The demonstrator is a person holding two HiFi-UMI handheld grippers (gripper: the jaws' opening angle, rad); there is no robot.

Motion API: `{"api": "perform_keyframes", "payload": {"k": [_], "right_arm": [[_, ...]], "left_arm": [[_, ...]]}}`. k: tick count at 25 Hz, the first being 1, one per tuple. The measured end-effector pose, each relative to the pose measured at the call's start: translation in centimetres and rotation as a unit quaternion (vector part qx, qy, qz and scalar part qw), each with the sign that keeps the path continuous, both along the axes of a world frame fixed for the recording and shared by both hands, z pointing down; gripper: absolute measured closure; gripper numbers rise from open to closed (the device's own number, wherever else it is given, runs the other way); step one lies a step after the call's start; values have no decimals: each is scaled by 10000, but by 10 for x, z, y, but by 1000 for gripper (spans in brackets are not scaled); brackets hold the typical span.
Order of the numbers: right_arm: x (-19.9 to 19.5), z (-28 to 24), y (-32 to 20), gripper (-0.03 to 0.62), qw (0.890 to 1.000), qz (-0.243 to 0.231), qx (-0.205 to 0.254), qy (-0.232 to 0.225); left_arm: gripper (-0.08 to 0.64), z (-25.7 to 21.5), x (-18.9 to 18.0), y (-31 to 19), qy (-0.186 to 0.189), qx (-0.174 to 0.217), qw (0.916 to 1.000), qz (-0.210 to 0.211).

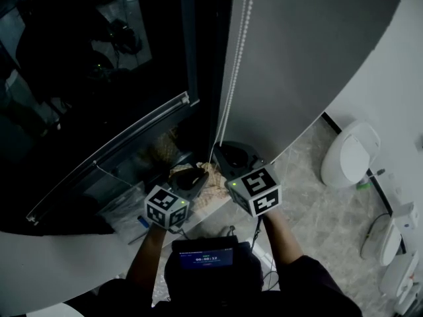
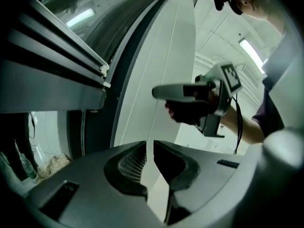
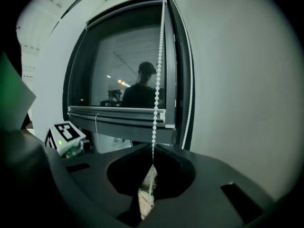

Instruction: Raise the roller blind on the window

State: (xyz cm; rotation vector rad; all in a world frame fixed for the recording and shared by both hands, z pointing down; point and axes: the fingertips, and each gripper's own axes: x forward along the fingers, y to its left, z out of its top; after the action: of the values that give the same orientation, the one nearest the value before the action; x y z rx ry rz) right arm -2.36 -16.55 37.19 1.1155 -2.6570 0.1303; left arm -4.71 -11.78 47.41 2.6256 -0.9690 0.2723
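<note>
As the bead chain hangs straight up-down by the window | right claw clenched on it | left claw slightly parted

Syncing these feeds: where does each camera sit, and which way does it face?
Head view: on the person's head, looking steeply down; forearms, left claw and right claw show.
Left gripper view: on the left claw, looking up the wall; own jaws slightly apart, right claw in a hand.
Right gripper view: on the right claw, facing the window; jaws pinch the bead chain; left claw's cube shows.
Shared: head and right gripper views show the bead chain.
</note>
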Motion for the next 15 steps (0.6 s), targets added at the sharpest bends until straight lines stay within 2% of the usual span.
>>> {"api": "perform_keyframes", "payload": {"k": [4, 8, 9, 11, 15], "right_arm": [[6, 43, -2, 578, 9993, 151, -290, 161], [6, 41, 4, 577, 9996, 154, -184, 163], [9, 43, 6, 557, 9994, 196, -176, 240], [19, 54, 12, 525, 9983, 346, -245, 388], [39, 70, 24, 523, 9963, 620, -414, 421]], "left_arm": [[540, -16, -7, -4, 64, 175, 9998, -114], [540, -27, -10, -5, 150, 287, 9992, -226], [540, -29, -10, -5, 171, 314, 9991, -243], [540, -31, -8, -6, 191, 338, 9989, -250], [540, -32, -4, -8, 216, 355, 9988, -246]]}}
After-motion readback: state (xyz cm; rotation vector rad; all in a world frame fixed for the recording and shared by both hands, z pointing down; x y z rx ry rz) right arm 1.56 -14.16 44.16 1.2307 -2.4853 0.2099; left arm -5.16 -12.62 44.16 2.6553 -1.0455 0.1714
